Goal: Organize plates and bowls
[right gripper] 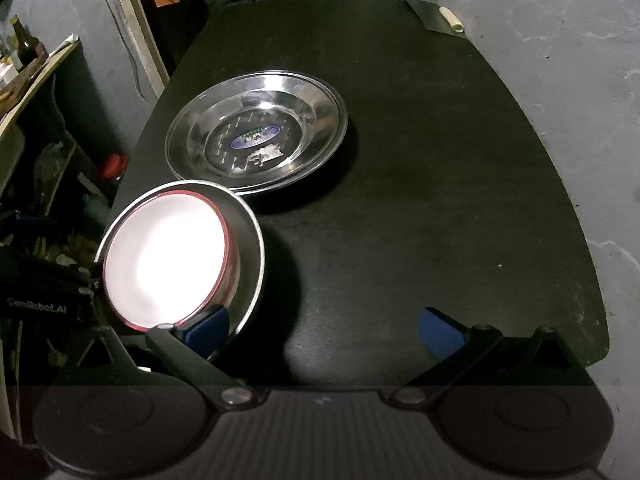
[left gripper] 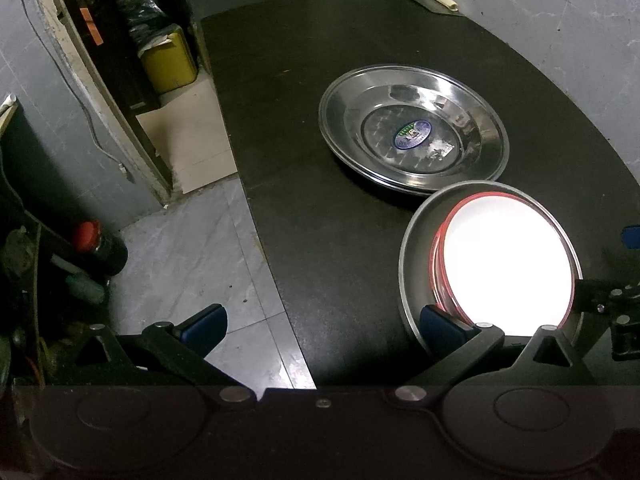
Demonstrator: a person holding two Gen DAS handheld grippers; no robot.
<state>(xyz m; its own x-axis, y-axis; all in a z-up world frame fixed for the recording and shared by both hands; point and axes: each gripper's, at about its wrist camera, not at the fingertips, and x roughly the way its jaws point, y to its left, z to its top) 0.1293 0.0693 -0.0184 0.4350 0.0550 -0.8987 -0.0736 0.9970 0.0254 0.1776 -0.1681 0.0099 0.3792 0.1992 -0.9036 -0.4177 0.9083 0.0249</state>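
Table (right gripper: 420, 184), dark and wide, carries a stack of steel plates (right gripper: 256, 140) at its far middle. Nearer, to their left, a steel bowl (right gripper: 250, 256) nests red-rimmed white bowls (right gripper: 164, 256). Both the left gripper (left gripper: 322, 326) and the right gripper (right gripper: 324, 326) gape wide, holding nothing. Stacking looks nearly done; next probably calls for shifting the bowl stack. Glare hides the white bowls' count.

Bench (left gripper: 320, 240): one.
Steel plates (left gripper: 414, 128), far, stacked: at least two (a second rim shows under the top one).
Steel bowl (left gripper: 412, 280), near: one.
White bowls with red rims (left gripper: 508, 260), nested inside it: at least two by the rims.
Bottle, red cap (left gripper: 94, 244), on the floor, left: one.
Yellow container (left gripper: 170, 60), far left: one.
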